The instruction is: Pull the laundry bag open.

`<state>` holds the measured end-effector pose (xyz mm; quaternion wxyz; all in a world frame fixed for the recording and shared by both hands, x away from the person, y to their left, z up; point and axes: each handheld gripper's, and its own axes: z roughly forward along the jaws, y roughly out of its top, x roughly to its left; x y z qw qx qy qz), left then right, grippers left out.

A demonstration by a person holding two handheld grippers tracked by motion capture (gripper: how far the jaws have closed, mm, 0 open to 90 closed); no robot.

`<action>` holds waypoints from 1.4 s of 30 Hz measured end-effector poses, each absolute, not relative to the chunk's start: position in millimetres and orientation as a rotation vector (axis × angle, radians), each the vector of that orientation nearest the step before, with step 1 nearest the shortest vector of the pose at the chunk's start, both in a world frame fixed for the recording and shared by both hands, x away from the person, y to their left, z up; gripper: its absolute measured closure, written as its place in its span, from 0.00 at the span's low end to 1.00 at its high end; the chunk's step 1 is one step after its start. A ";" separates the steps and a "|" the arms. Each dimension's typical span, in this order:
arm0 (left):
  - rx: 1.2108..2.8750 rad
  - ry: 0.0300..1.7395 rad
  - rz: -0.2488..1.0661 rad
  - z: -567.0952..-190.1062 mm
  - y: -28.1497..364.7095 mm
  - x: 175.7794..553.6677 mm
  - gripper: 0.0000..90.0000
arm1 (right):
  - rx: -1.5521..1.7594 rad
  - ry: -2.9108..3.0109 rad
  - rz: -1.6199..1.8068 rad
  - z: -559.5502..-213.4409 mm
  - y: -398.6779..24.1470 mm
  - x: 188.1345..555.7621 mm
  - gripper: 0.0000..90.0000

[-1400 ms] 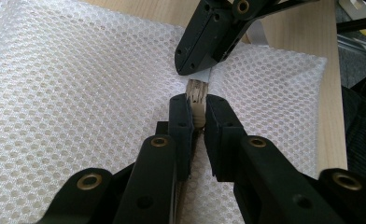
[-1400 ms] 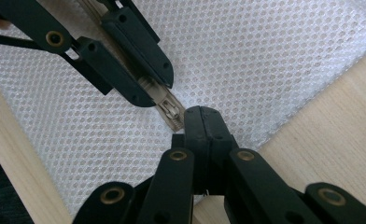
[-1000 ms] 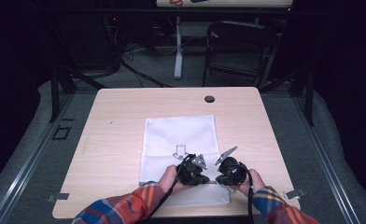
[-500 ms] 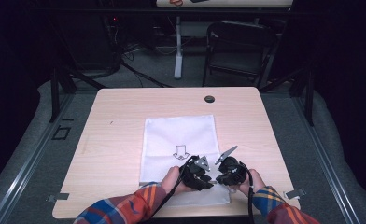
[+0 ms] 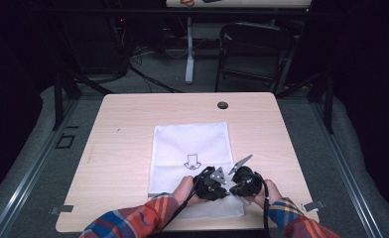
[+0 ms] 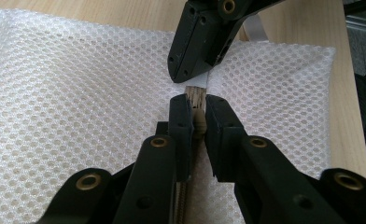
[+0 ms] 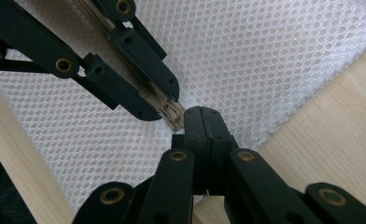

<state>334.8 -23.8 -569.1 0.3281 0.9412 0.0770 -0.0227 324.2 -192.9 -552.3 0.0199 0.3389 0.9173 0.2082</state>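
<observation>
Left gripper (image 6: 197,109): jaws nearly together, pinching a thin wooden stick (image 6: 195,95) whose squared end projects just past the tips; they have just been closing, with the stick between them. In the right gripper view the same stick (image 7: 171,112) shows as a pale, grained stub between the left gripper's (image 7: 165,109) jaws.

Right gripper (image 7: 204,119): jaws pressed fully together, tips set down on the white mesh bag (image 7: 246,60) just beside the stick's end; whether a fold of mesh is caught between them cannot be told. Seen from the left gripper view, the right gripper (image 6: 190,74) comes in from above and meets the stick head-on, tip to tip.

White mesh bag (image 5: 190,148): lies flat on the wooden table (image 5: 123,124), with a small printed arrow mark (image 5: 192,161) near its middle. The stick lies over the bag's near right part, close to the table's front edge; whether it sits inside or on top of the mesh cannot be told.

High view: both grippers, left (image 5: 210,184) and right (image 5: 244,181), meet side by side over the bag's near right corner.
</observation>
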 end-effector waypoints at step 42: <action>2.455 0.230 -0.103 -568.1 -7.7 339.4 0.91 | 1.026 2.823 0.679 -546.8 -189.3 324.3 1.00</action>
